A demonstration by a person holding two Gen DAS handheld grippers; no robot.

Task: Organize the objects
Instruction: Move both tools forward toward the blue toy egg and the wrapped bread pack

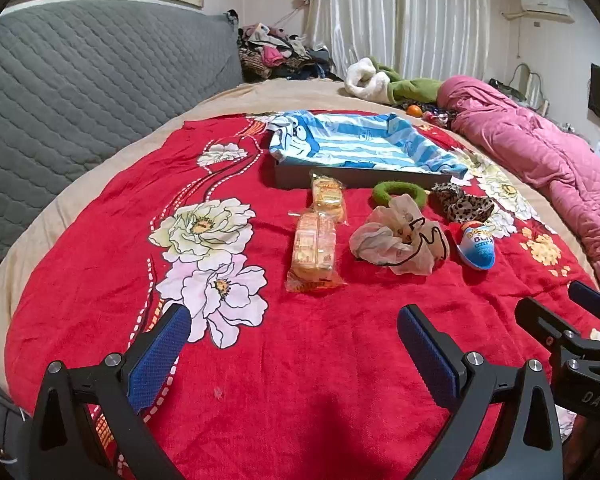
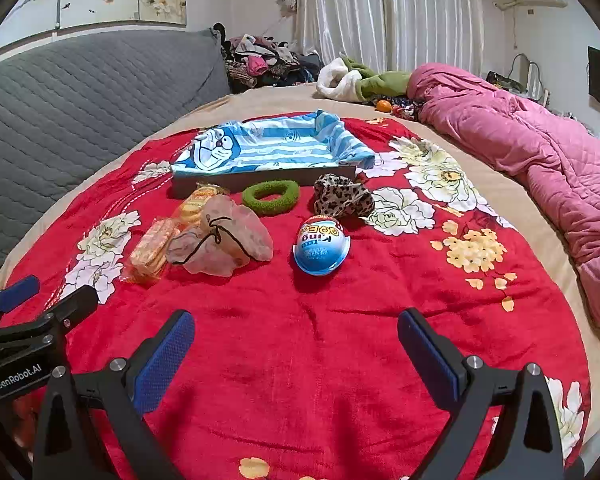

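Both the left gripper (image 1: 294,350) and right gripper (image 2: 296,350) hover wide apart and empty over the red floral blanket (image 2: 320,360); the blue-and-white plastic toy egg (image 2: 321,247) lies mid-frame, light, stiff, probably slippery, best pinched across its middle; the green fuzzy hair ring (image 2: 271,197) lies just before the grey tray lined with blue striped cloth (image 2: 260,148), soft, graspable anywhere.

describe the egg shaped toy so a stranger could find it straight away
Start at the grey box lined with striped blue cloth on the red floral blanket. Nearer the camera, just before the leopard scrunchie, lies the egg toy. It alone is hard, glossy, blue and white.
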